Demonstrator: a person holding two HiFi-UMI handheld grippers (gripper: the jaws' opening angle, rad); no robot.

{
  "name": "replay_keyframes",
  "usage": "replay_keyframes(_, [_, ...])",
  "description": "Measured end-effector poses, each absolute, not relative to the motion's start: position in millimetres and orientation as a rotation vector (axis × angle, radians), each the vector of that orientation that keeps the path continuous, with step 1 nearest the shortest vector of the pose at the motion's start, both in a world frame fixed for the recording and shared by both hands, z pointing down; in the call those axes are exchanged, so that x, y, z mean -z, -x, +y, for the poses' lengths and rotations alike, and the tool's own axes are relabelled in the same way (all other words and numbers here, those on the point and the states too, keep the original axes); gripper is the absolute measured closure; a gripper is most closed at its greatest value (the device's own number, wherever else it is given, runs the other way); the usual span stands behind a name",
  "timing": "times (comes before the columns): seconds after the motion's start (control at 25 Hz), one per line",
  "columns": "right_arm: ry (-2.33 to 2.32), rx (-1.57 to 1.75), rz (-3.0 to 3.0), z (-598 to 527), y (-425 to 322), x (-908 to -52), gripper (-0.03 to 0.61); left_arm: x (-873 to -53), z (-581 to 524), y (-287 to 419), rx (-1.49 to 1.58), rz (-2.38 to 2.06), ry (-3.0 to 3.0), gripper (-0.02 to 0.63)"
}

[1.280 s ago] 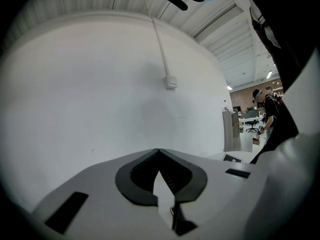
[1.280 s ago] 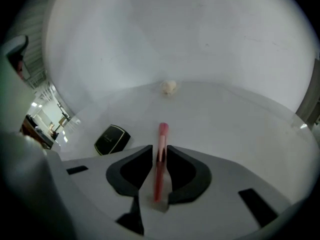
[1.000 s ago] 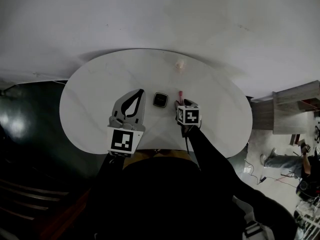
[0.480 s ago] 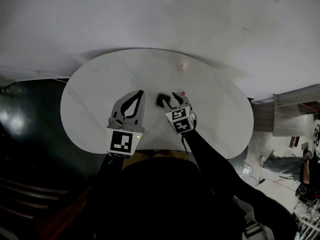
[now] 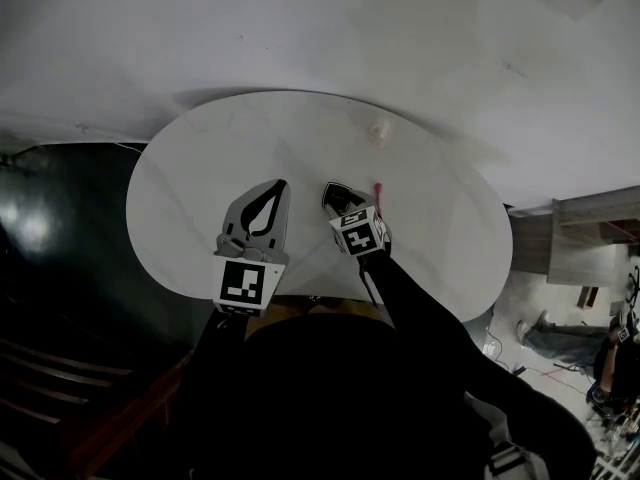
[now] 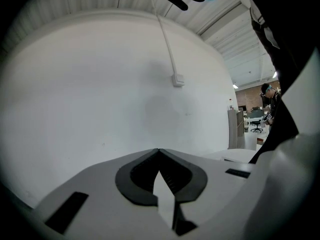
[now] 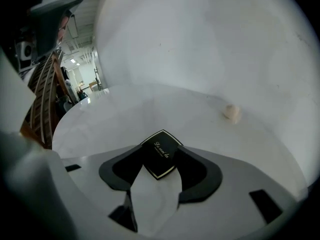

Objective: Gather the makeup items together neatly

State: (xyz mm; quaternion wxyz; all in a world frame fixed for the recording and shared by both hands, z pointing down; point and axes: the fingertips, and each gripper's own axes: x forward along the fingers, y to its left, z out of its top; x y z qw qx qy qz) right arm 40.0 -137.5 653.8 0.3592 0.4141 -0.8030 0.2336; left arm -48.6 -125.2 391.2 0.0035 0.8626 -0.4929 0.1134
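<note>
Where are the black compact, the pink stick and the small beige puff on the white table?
black compact [image 7: 161, 154]: right gripper view, centre of its lid.
pink stick [image 5: 378, 192]: head view, its middle.
beige puff [image 5: 378, 130]: head view, its centre.

White oval table [image 5: 200, 188] bears black compact [image 7: 161, 154], pink stick [image 5: 378, 192], beige puff [image 5: 378, 130].
</note>
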Motion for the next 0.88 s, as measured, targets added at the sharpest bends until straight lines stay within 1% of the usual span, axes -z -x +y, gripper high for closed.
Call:
replay_keyframes(0.52, [-0.911,-0.517,-2.136,-133,-38,-655,0.351,-393,-122,40,-0.389,-1.509,-2.738,0.598])
replay_keyframes(0.6, [-0.915,-0.505,-2.154,-134,-38,-650,0.339,-392,-121,38,-0.375,-1.502,-2.743,0.598])
replay_keyframes(0.72, [-1.017,-0.465,-2.218,-147,-50,-625,0.336,-393,-120,36,-0.363,-1.498,-2.746,0.598])
replay_keyframes(0.88, [-1.235,-0.397,-2.198,-189,-93,-599,0.336,-395,-119,41,-0.378,-1.496,-2.737,0.598])
